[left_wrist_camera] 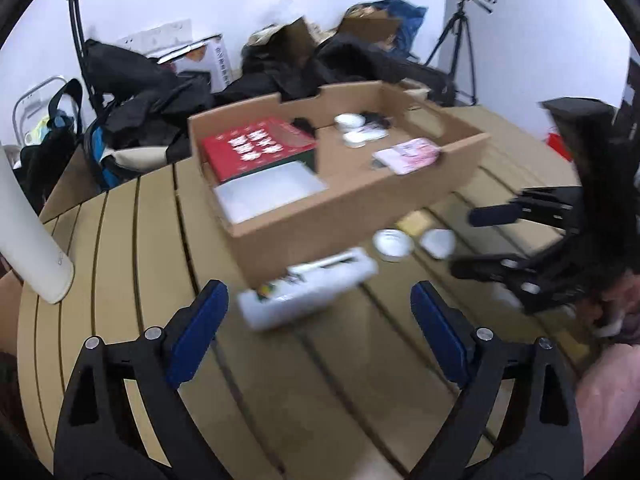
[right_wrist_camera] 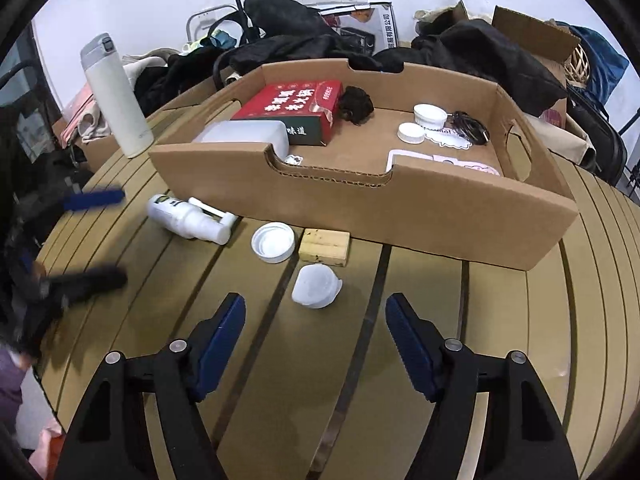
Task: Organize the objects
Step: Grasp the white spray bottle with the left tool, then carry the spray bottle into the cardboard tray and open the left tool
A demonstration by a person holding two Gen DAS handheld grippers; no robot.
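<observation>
- The left wrist view is motion-blurred; the white spray bottle [left_wrist_camera: 308, 292] there is a smear, and the right gripper [left_wrist_camera: 476, 240] is cut off at the frame's edge.
- Both grippers, left [left_wrist_camera: 318, 312] and right [right_wrist_camera: 316, 320], stand wide apart, holding nothing.
- On the slatted tan table [right_wrist_camera: 500, 340], before the cardboard tray [right_wrist_camera: 400, 208]: spray bottle [right_wrist_camera: 188, 218], white lid [right_wrist_camera: 273, 242], wooden block [right_wrist_camera: 324, 247], translucent cap [right_wrist_camera: 316, 285].
- Dark bags and jackets [right_wrist_camera: 480, 52] crowd the white wall.

Bare slatted table [right_wrist_camera: 500, 320] before tray's front wall [right_wrist_camera: 400, 208]
</observation>
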